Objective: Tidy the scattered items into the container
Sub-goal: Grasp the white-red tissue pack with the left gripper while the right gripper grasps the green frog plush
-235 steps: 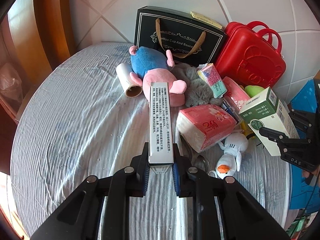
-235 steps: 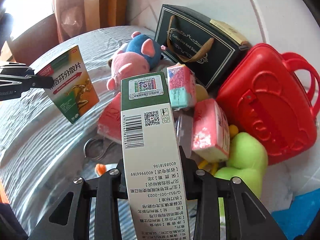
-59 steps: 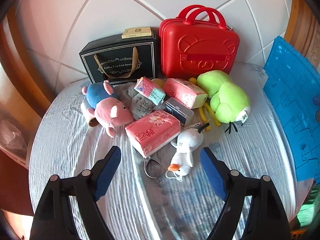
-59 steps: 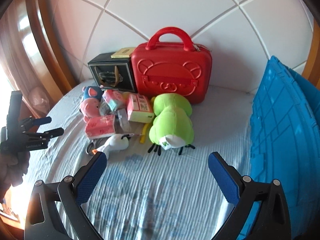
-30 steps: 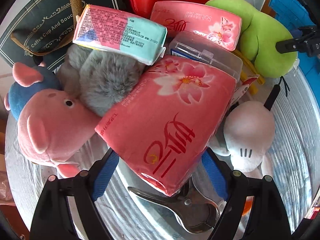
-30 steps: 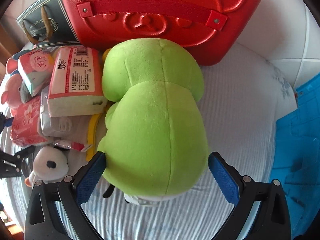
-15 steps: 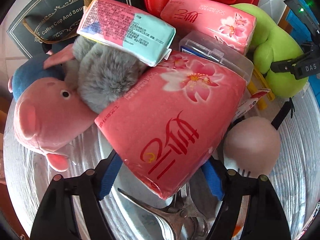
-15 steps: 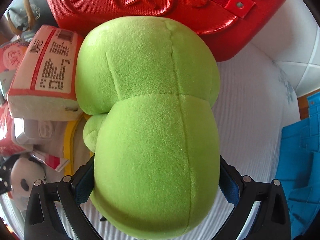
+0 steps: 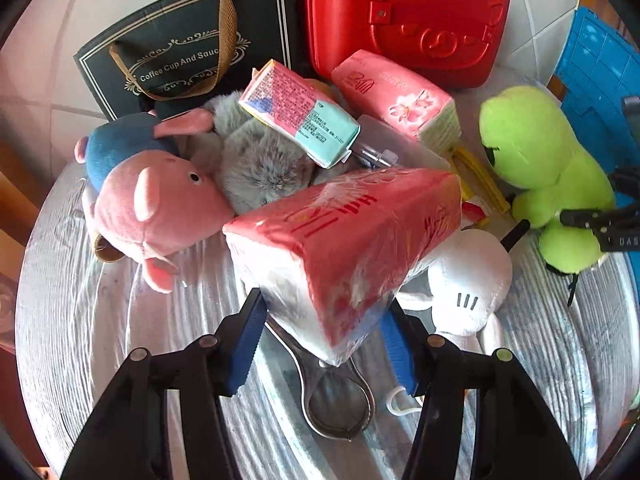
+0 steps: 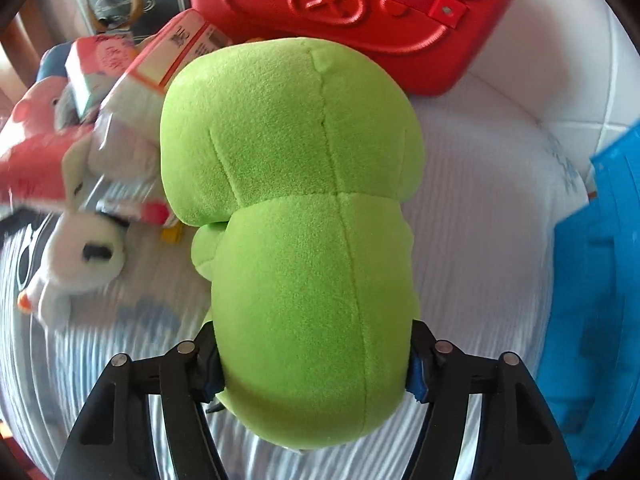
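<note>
Green plush frog (image 10: 304, 264) sits clamped between the right hand-held gripper (image 10: 314, 364), whose jaws just closed.

place: home | signs: cloth-covered round table (image 9: 80, 320); tiled wall (image 9: 100, 8); plush toys (image 9: 152, 200); tissue packs (image 9: 396, 92); gift bag (image 9: 180, 40); red case (image 9: 400, 12)

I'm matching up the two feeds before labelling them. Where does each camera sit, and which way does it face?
Left wrist: rides the left gripper, looking steeply down along its fingers at the red tissue pack they clamp; the right gripper shows at the right edge.
Right wrist: rides the right gripper, facing steeply down at the green plush frog squeezed between its fingers.
Shared: frog, red case, white plush duck, blue crate. Both grippers' jaws have just been closing on their loads.
</note>
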A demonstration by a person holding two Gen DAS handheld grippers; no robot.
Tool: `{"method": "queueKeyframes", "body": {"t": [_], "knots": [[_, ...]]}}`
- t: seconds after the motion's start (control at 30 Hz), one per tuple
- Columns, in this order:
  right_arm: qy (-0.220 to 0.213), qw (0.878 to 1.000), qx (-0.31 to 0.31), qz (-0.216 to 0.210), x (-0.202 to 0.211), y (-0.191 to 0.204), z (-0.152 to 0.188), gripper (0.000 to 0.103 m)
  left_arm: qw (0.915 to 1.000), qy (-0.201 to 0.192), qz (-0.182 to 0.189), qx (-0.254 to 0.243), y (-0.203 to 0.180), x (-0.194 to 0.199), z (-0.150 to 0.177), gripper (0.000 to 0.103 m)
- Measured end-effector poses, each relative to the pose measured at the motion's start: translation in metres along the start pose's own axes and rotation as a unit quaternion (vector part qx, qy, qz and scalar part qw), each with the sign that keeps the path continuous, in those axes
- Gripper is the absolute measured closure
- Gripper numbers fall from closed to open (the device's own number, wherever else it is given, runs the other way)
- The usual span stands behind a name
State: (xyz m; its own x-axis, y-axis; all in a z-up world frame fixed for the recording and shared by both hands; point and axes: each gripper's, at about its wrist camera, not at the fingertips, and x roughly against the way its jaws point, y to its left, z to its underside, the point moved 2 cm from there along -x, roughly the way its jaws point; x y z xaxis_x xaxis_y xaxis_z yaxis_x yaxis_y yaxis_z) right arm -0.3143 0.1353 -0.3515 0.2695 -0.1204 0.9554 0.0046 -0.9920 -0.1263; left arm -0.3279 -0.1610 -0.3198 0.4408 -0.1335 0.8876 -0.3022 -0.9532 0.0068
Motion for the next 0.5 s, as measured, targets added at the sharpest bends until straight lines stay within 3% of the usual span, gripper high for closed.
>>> {"method": "queueKeyframes", "body": {"t": [0.17,0.33,0.4,0.5], "knots": [[-0.005,0.999,-0.044,-0.022,0.025,-0.004,0.062,0.038,0.9998,-0.012,0.003,0.016,0.014,0.026,0.022,0.054],[-0.007,0.995,-0.085,-0.044,0.051,-0.002,0.129,0.039,0.9994,-0.023,0.002,0.024,0.003,0.046,0.043,0.059],[-0.007,0.994,-0.094,-0.052,0.060,0.002,0.148,0.039,0.9993,-0.022,-0.005,0.029,-0.002,0.059,0.051,0.097],[-0.010,0.993,-0.101,-0.063,0.071,0.007,0.179,0.039,0.9992,-0.012,0.007,0.037,-0.005,0.071,0.068,0.101]]}}
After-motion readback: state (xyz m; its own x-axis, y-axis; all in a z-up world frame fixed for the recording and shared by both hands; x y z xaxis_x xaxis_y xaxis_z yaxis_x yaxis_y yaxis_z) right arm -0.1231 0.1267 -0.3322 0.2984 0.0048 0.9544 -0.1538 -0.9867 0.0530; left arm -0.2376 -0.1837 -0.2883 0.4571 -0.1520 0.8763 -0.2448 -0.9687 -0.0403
